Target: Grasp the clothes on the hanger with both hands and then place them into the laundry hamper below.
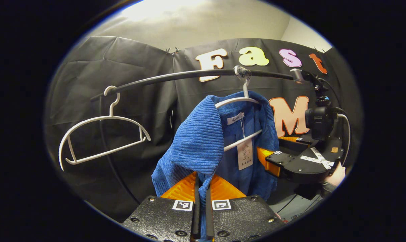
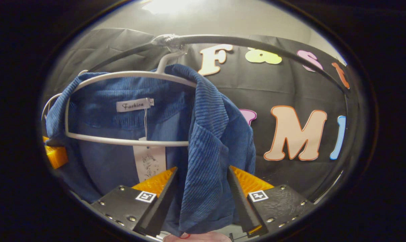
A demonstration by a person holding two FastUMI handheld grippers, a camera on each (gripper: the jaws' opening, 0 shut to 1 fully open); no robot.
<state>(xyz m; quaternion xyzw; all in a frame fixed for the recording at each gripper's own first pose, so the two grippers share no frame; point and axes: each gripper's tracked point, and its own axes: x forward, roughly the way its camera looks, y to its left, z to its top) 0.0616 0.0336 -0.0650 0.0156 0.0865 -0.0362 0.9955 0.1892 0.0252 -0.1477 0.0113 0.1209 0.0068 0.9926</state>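
A blue ribbed cardigan hangs on a white hanger from the black rail. In the left gripper view my left gripper is shut on the cardigan's left front edge, with fabric pinched between its fingers. The right gripper, held by a hand, sits at the cardigan's other side. In the right gripper view the cardigan drapes over the hanger, and my right gripper stands open with the hanging front edge between its spread fingers. Part of the left gripper peeks out at the far left.
An empty white hanger hangs farther left on the rail. A black camera on a mount stands at the rail's right end. The rail curves overhead in the right gripper view. Black cloth walls close in behind.
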